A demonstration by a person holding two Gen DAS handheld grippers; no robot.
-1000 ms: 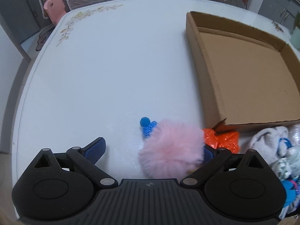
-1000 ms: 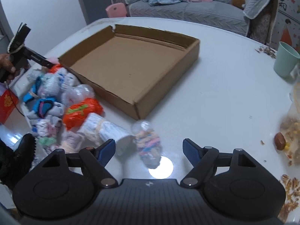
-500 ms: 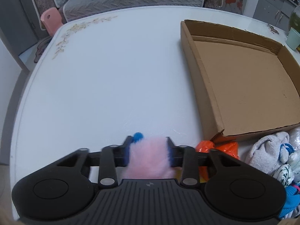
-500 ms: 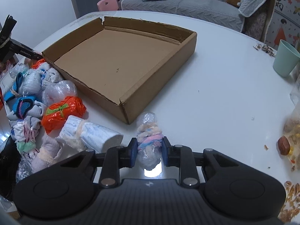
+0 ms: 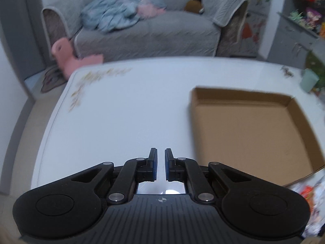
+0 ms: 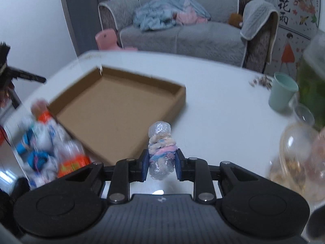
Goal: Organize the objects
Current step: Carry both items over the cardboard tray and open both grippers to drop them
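My left gripper is shut, jaws nearly touching with nothing visible between them; the pink fluffy ball is out of view. It hangs above the white table, left of the empty cardboard tray. My right gripper is shut on a clear-wrapped bundle of pastel socks and holds it upright above the table, just off the near right corner of the cardboard tray. A pile of wrapped bundles lies left of the tray; a corner of that pile also shows in the left wrist view.
A mint cup, clear jars and scattered shells stand at the table's right side. A grey sofa and a pink stool are beyond the table. The other handheld gripper shows at far left.
Both grippers lifted and tilted up. The left jaws, earlier squeezing the pink fluffy ball, now stand nearly touching with the ball gone from view. The right keeps its sock bundle, now raised off the table.
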